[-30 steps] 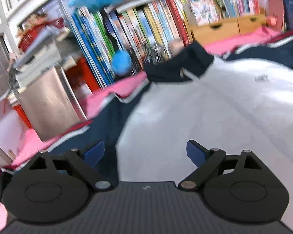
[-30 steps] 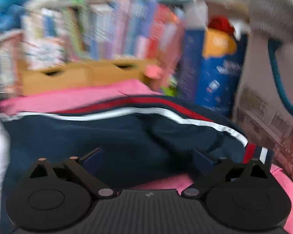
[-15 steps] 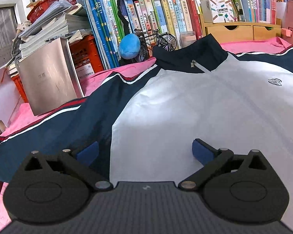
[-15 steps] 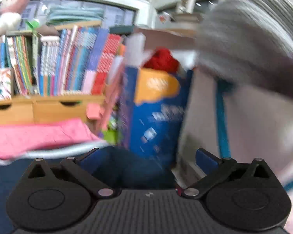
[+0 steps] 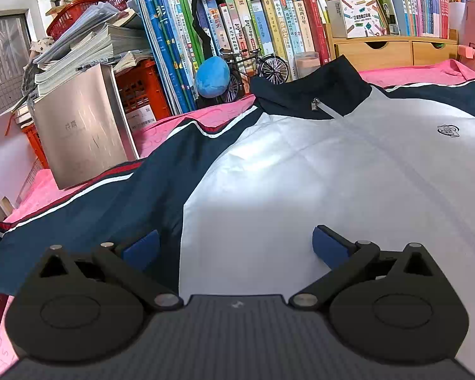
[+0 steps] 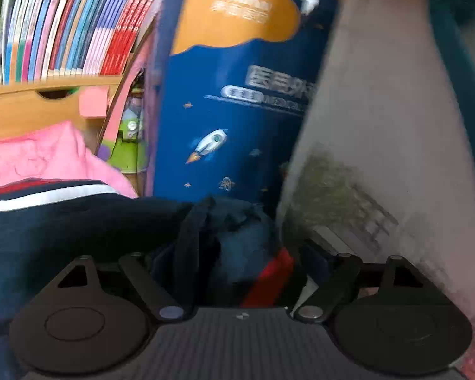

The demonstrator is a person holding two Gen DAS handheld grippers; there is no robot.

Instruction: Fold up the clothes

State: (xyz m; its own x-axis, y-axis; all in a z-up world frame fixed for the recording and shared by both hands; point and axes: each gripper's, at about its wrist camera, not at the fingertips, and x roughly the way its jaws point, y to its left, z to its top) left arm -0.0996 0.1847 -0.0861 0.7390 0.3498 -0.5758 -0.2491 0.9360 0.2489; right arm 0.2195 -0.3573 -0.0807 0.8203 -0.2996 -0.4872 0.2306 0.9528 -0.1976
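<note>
Jacket (image 5: 300,164) lies flat at centre frame; left hand-held gripper (image 5: 234,247) spread wide, empty; right hand-held gripper (image 6: 237,269) straddles its bunched cuff (image 6: 237,240), grip unclear.

We see our left gripper (image 5: 236,247) as a matte black body with a ribbed dark grey top plate bearing a small pale mark at its front edge. Two round black housings, each with an oval recess, flank the plate. Black link arms run forward from silver pivot screws, with triangular cut-outs in the outer brackets, and end in blue finger pads (image 5: 326,247). Our right gripper (image 6: 234,269) has the same build: ribbed plate, round housings, silver screws, black links, dark blue pads.
</note>
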